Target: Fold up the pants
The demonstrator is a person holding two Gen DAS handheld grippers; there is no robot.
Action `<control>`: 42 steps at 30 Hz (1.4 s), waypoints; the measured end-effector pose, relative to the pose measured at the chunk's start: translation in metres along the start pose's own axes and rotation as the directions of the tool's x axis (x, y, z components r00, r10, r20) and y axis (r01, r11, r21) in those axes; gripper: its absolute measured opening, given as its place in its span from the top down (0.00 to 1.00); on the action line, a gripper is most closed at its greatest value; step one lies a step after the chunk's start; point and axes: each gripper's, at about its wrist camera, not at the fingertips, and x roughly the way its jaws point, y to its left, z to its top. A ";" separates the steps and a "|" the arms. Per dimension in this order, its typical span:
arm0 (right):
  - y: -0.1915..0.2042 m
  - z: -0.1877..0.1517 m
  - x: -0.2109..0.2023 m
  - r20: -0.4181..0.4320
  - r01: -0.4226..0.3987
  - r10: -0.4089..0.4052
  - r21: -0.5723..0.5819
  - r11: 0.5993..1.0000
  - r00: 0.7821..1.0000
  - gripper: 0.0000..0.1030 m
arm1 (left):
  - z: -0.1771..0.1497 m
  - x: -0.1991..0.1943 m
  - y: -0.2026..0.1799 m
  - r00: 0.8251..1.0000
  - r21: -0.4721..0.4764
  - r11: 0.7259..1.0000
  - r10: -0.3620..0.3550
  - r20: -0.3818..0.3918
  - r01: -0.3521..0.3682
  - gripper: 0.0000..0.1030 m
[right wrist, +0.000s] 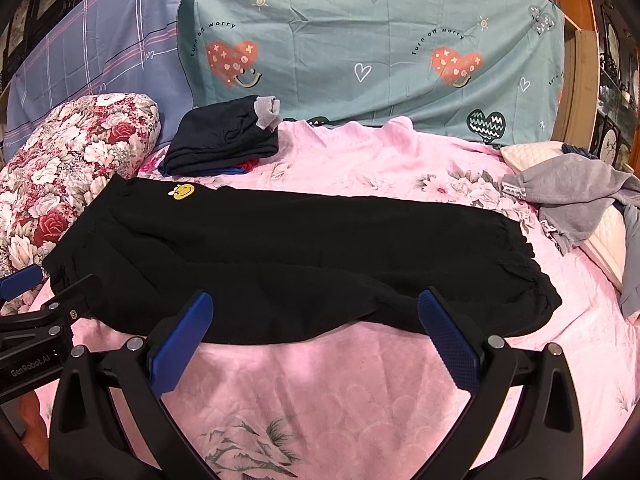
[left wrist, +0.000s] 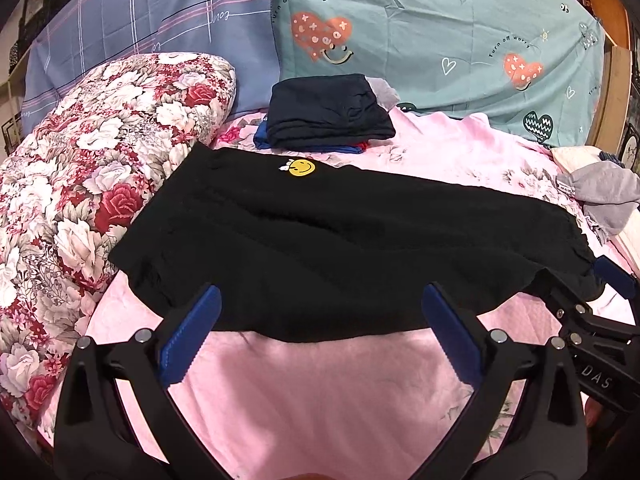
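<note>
Black pants (left wrist: 340,236) (right wrist: 288,252) lie flat across the pink bedsheet (left wrist: 320,392) (right wrist: 320,392), with a yellow smiley patch (left wrist: 302,168) (right wrist: 184,191) near the far left corner. My left gripper (left wrist: 322,296) stands open at the pants' near edge, toward the left end, its blue pads straddling the cloth edge. Open as well, my right gripper (right wrist: 316,300) hangs over the near edge toward the right end. Each gripper shows at the border of the other's view: the right one (left wrist: 600,280), the left one (right wrist: 28,284). Neither has hold of the cloth.
A stack of folded dark clothes (left wrist: 328,112) (right wrist: 224,140) sits behind the pants. On the left lies a floral pillow (left wrist: 100,160) (right wrist: 68,160). Grey garments (left wrist: 604,192) (right wrist: 572,196) are heaped at the right. A teal cover (left wrist: 440,40) (right wrist: 380,60) rises at the back.
</note>
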 end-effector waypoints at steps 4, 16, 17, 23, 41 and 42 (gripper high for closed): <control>0.000 -0.001 -0.001 -0.004 -0.003 0.003 0.007 1.000 1.000 0.01 | -0.001 -0.003 0.000 1.000 0.003 1.000 0.004 0.006 -0.004 0.02; -0.001 -0.004 -0.005 0.002 -0.001 0.001 0.010 1.000 1.000 0.01 | -0.003 -0.008 0.001 1.000 0.003 1.000 0.000 0.000 0.000 0.02; 0.000 -0.004 -0.005 0.003 -0.001 0.001 0.006 1.000 1.000 0.01 | -0.004 -0.008 0.000 1.000 0.003 1.000 0.000 -0.001 0.000 0.02; 0.004 -0.003 -0.006 0.006 -0.005 0.005 -0.005 1.000 1.000 0.01 | -0.004 -0.010 0.001 1.000 0.002 1.000 0.005 0.005 -0.005 0.02; 0.008 -0.002 -0.008 0.011 -0.014 0.014 -0.013 1.000 1.000 0.01 | 0.002 -0.014 0.000 1.000 0.005 1.000 0.006 0.012 -0.006 0.02; 0.008 -0.001 -0.008 0.011 -0.014 0.014 -0.014 1.000 1.000 0.01 | 0.002 -0.014 0.000 1.000 0.004 1.000 0.006 0.011 -0.006 0.02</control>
